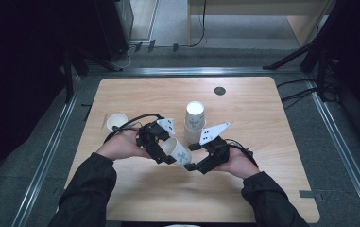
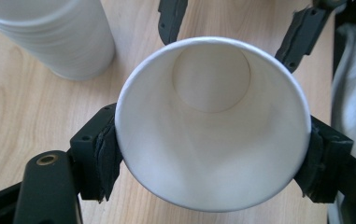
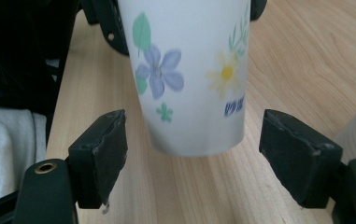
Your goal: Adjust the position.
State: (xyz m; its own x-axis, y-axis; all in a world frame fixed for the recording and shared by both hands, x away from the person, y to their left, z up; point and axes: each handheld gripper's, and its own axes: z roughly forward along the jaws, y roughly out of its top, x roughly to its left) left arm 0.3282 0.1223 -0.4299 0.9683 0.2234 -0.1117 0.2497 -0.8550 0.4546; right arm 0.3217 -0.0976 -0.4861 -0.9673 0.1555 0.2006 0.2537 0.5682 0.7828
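Observation:
A white paper cup (image 1: 179,152) with a flower print lies on its side above the table, and my left gripper (image 1: 168,153) is shut on it near the rim. The left gripper view looks straight into the cup (image 2: 211,121), with the pads (image 2: 104,156) pressing both sides of its mouth. My right gripper (image 1: 192,166) comes in from the right and stands open around the cup's base. In the right gripper view the base (image 3: 192,93) sits between the jaws of my right gripper (image 3: 196,157), with a gap to each pad (image 3: 102,156).
A stack of paper cups (image 1: 194,120) stands upright just behind the grippers, seen again as the stack (image 2: 59,37) in the left gripper view. A single cup (image 1: 116,122) stands at the left. A small black disc (image 1: 219,91) lies at the back of the wooden table (image 1: 262,189).

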